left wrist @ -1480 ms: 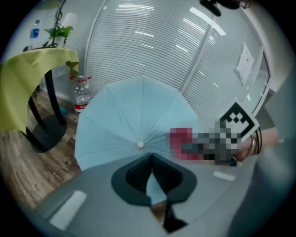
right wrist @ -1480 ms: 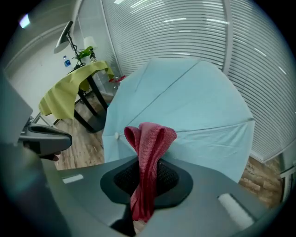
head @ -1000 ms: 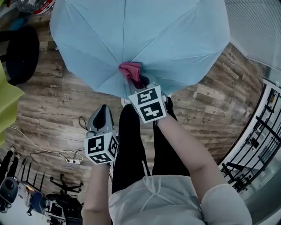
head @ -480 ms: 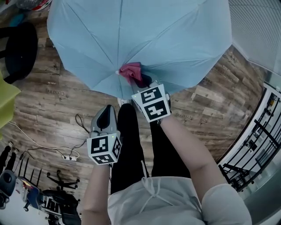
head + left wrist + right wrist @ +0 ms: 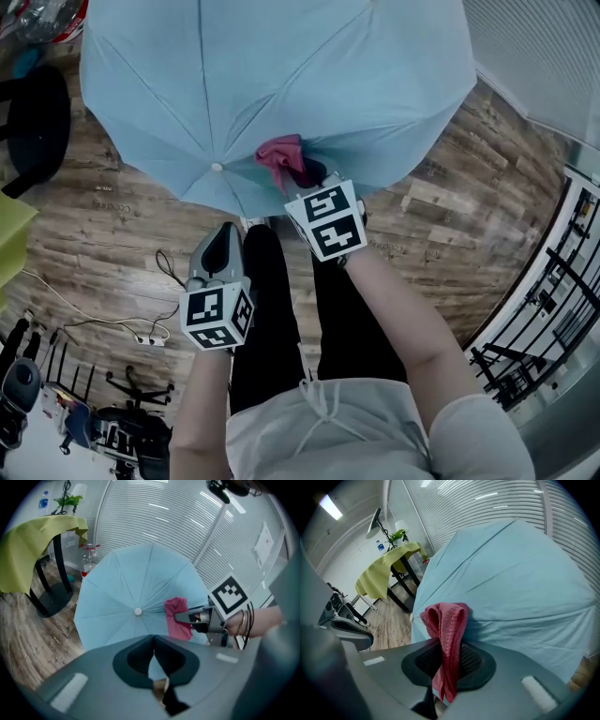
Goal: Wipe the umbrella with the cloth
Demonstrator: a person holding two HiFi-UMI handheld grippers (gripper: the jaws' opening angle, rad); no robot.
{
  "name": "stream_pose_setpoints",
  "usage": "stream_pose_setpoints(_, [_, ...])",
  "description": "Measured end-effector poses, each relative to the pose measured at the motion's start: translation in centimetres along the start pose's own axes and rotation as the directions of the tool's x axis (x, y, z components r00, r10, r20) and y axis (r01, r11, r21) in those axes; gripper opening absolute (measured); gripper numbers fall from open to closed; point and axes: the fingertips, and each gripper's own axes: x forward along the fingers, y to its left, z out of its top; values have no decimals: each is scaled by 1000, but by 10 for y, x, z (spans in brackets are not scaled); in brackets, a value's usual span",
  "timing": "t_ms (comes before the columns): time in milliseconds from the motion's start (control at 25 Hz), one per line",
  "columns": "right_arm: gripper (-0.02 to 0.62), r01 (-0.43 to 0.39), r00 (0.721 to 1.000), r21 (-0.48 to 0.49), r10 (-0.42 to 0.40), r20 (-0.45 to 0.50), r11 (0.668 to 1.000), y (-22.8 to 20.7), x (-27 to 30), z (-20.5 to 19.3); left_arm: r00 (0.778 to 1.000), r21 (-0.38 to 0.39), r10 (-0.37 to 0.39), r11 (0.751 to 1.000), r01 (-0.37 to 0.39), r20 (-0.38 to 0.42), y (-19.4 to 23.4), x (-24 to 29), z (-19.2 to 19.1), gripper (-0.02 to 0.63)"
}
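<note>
A light blue umbrella [image 5: 281,84] lies open on the wooden floor, its canopy towards me. My right gripper [image 5: 305,178] is shut on a red cloth [image 5: 280,157] and holds it against the canopy near its lower edge. From the right gripper view the cloth [image 5: 447,620] hangs folded between the jaws of that gripper [image 5: 447,660], with the umbrella [image 5: 515,583] right behind it. My left gripper [image 5: 223,242] is shut and holds nothing, below and left of the canopy's rim. Its own view shows this gripper [image 5: 153,641], the umbrella [image 5: 126,592], the cloth [image 5: 177,618] and the right gripper [image 5: 192,618].
A black round stand [image 5: 37,122] sits left of the umbrella. A table under a yellow-green cover [image 5: 37,538] and a bottle [image 5: 89,557] stand behind it. Cables and a power strip [image 5: 150,340] lie on the floor at the left. A black railing [image 5: 553,300] runs along the right.
The umbrella has shifted to the left under the cloth, so a white rib tip now shows left of it. The right gripper and cloth stay near the rim. The left gripper has barely moved.
</note>
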Motion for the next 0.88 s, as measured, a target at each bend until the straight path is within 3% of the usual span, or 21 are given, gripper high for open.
stream_pose_setpoints(440, [63, 32, 999, 29, -33, 20, 999, -71, -35, -14, 999, 56, -36, 998, 37, -25, -64, 27, 11, 6])
stream_pose_setpoints(880, [63, 72, 996, 123, -77, 34, 990, -156, -80, -30, 997, 141, -48, 988, 56, -57, -127, 59, 33, 6])
